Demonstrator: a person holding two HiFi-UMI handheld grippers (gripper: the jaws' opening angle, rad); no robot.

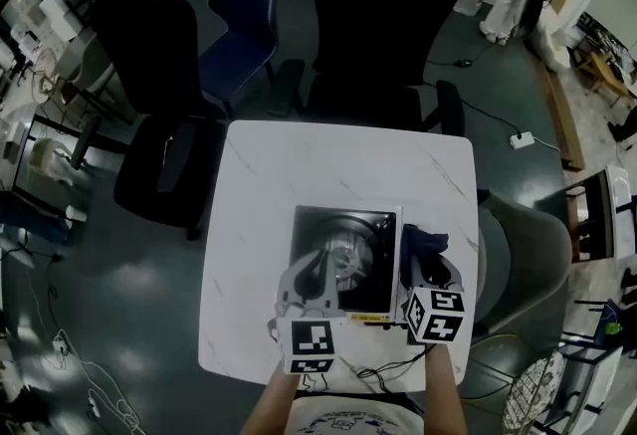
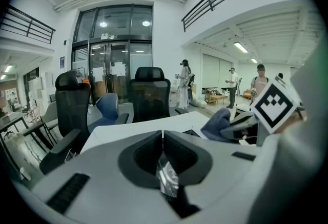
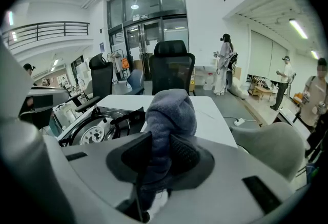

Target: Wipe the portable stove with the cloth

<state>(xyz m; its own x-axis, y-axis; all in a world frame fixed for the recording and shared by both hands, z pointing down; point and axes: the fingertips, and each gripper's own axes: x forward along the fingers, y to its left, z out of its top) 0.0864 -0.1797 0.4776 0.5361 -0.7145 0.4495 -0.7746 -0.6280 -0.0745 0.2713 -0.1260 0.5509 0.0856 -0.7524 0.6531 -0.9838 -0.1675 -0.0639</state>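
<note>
Left gripper [image 2: 163, 135]: jaws pressed together, nothing between them. In the head view it hangs over the near-left part of the portable stove [image 1: 343, 246]; can't tell if it's touching.

Right gripper [image 3: 160, 148]: jaws pinch the dark blue-grey cloth [image 3: 170, 113], which is bunched up and sticks out past the fingertips. The cloth is just beside the stove's right edge.

The stove has a black top and a round burner, and sits at the near-centre of the white marble-pattern table [image 1: 254, 214].

Past the table's far edge are a black office chair [image 1: 373, 25], a blue chair [image 1: 242, 20] left of it, and a second black chair [image 1: 149, 45] further left. A person [image 3: 225, 64] stands far back in the hall.
</note>
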